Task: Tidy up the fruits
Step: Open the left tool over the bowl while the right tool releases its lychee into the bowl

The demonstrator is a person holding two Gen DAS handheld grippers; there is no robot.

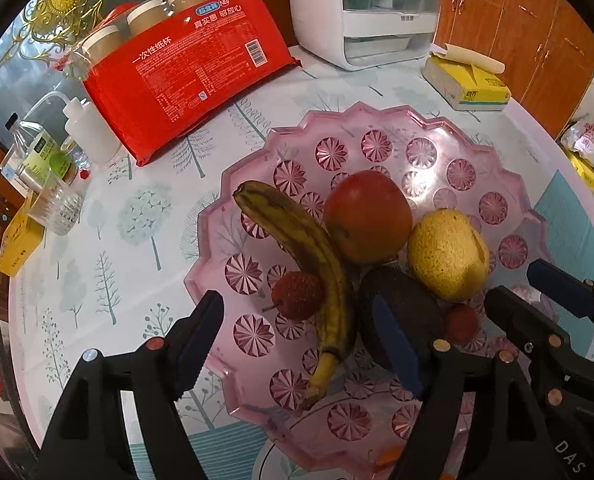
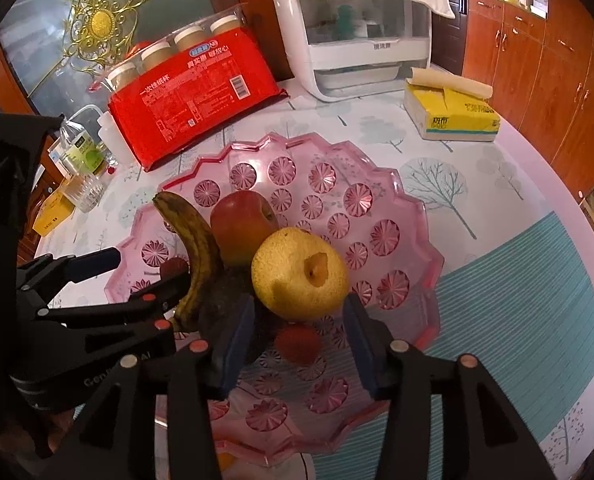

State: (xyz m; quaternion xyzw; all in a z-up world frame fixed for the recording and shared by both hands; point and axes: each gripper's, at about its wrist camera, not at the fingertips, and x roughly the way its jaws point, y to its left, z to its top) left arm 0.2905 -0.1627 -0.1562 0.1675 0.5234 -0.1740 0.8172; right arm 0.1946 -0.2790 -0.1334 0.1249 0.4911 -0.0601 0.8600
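Note:
A pink plastic fruit plate holds a spotted banana, a red apple, a yellow pear, a dark avocado and two red lychees. My left gripper is open over the plate, its fingers either side of the banana and one lychee. My right gripper is open, its fingers astride the other lychee, just in front of the pear. Both hold nothing.
A red pack of paper cups, a white appliance and a yellow tissue box stand behind the plate. Bottles, a glass and a yellow box sit at the table's left edge.

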